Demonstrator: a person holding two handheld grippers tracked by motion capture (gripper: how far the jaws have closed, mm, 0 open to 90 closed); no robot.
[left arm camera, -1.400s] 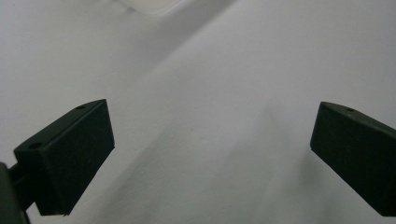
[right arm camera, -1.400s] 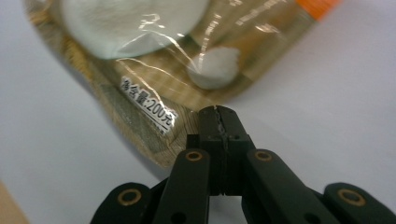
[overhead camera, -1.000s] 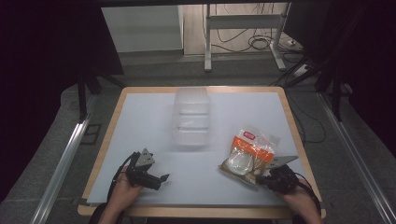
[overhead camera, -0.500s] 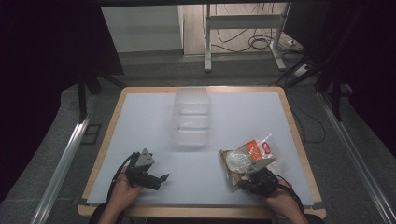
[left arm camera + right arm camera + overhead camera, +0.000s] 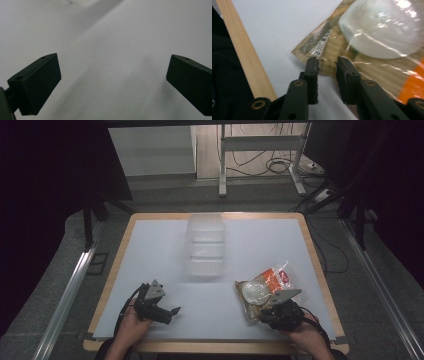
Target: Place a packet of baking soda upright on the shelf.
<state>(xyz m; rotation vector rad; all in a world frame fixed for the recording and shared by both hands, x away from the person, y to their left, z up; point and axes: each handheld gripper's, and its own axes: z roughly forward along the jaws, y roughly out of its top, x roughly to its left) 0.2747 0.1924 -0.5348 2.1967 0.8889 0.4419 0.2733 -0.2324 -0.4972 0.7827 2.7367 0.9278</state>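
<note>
My right tool [image 5: 327,68] pinched the snack packet [image 5: 265,290] corner; clear container [image 5: 205,245] lay up-left of packet; left tool [image 5: 167,312] spread, idle.

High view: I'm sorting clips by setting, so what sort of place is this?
Probably a lab or data-recording workspace, not a home: a wood-edged white table between metal rails, dark curtains around it, and loose cables on the floor beyond.
</note>
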